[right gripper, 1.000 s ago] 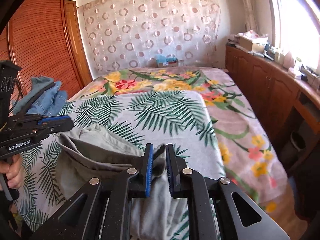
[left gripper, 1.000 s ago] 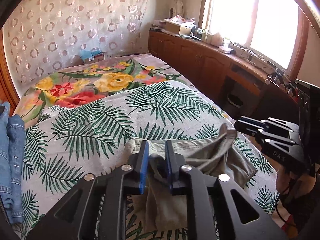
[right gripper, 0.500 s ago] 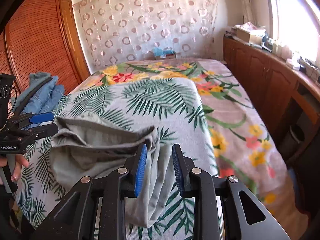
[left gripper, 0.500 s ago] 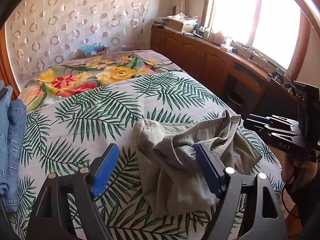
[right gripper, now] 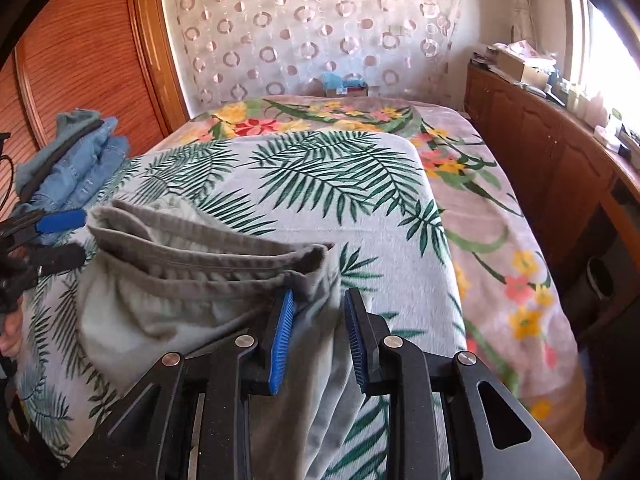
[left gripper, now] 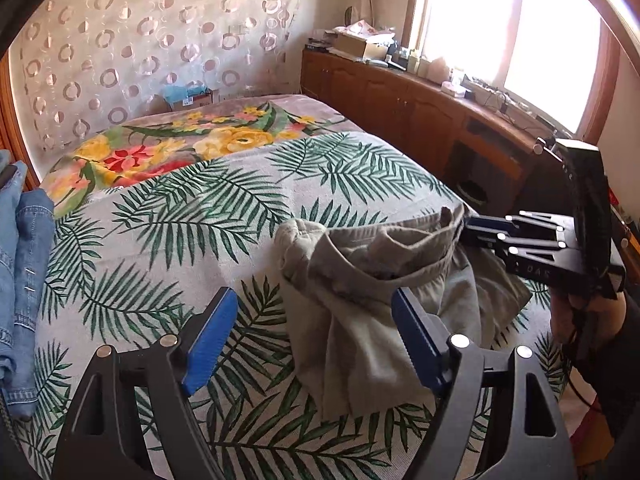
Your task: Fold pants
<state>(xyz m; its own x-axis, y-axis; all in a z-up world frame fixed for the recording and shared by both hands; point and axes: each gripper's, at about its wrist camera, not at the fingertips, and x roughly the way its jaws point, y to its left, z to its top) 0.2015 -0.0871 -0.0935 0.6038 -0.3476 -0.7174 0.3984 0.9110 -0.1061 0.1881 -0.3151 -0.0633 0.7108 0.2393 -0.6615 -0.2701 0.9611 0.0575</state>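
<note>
The grey pants (left gripper: 384, 304) lay crumpled on the palm-leaf sheet (left gripper: 192, 216) near the foot end of the bed (right gripper: 492, 216), with the waistband (right gripper: 208, 256) raised into an open, ridged loop. The long axis of the garment ran roughly across the bed, from one gripper to the other, while a loose fold of fabric trailed toward the near edge. The legs were bunched, so their direction could not be determined. The left gripper (left gripper: 316, 340) had its blue pads spread wide after just opening; the left pad stood over bare sheet and the right pad stood against the heap without pinching it. The right gripper (right gripper: 318, 336) had its pads a narrow gap apart, having just opened slightly; grey fabric passed between them, and the left pad lay against the waistband corner, but no firm pinch was evident. A stack of blue denim (right gripper: 76, 160) rested at the left side of the bed, well apart from the pants.
</note>
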